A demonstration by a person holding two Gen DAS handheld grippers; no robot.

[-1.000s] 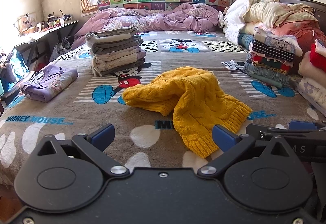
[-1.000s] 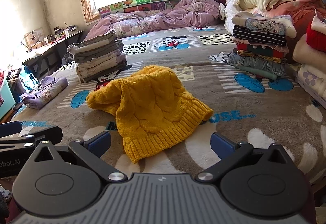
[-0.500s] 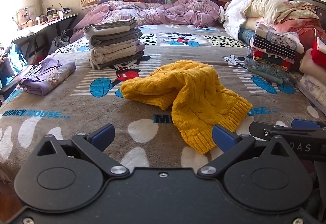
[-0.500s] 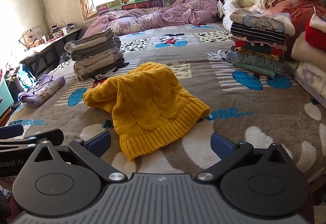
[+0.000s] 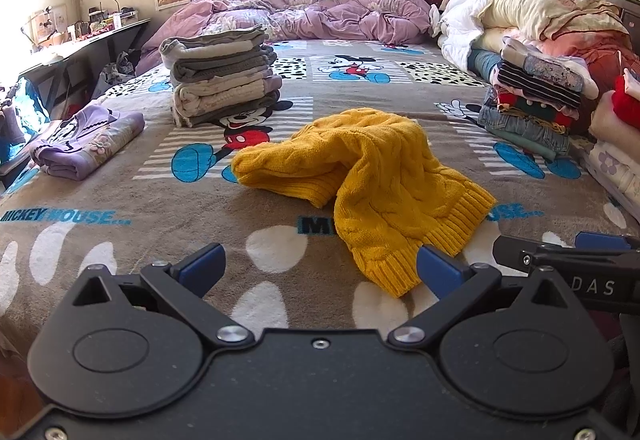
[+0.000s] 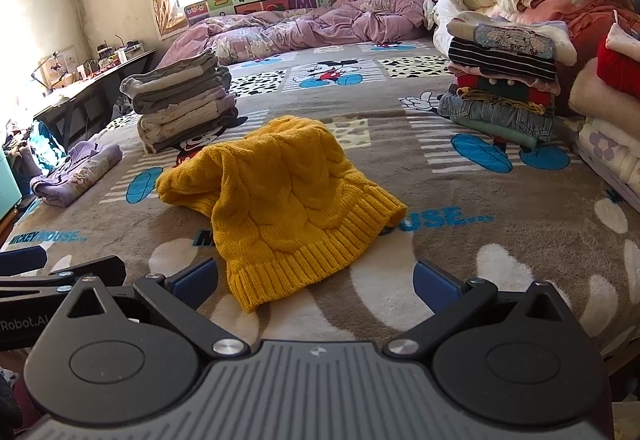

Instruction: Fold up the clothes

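Note:
A crumpled yellow cable-knit sweater (image 5: 368, 176) lies in the middle of the bed on a brown Mickey Mouse blanket (image 5: 120, 208); it also shows in the right wrist view (image 6: 288, 200). Its ribbed hem points toward me. My left gripper (image 5: 318, 266) is open and empty, just short of the hem, with its right finger close to the hem corner. My right gripper (image 6: 316, 280) is open and empty, its jaws either side of the hem and a little short of it. Each gripper shows at the edge of the other's view.
A stack of folded grey and cream clothes (image 5: 220, 76) stands at the back left. A folded purple garment (image 5: 88, 140) lies at the left edge. Piles of clothes (image 5: 536, 96) and bedding line the right side. A purple duvet (image 5: 320, 12) lies at the headboard. A desk (image 5: 76, 48) stands left of the bed.
Both grippers have moved forward a little toward the sweater's hem and stayed open. The sweater has not moved.

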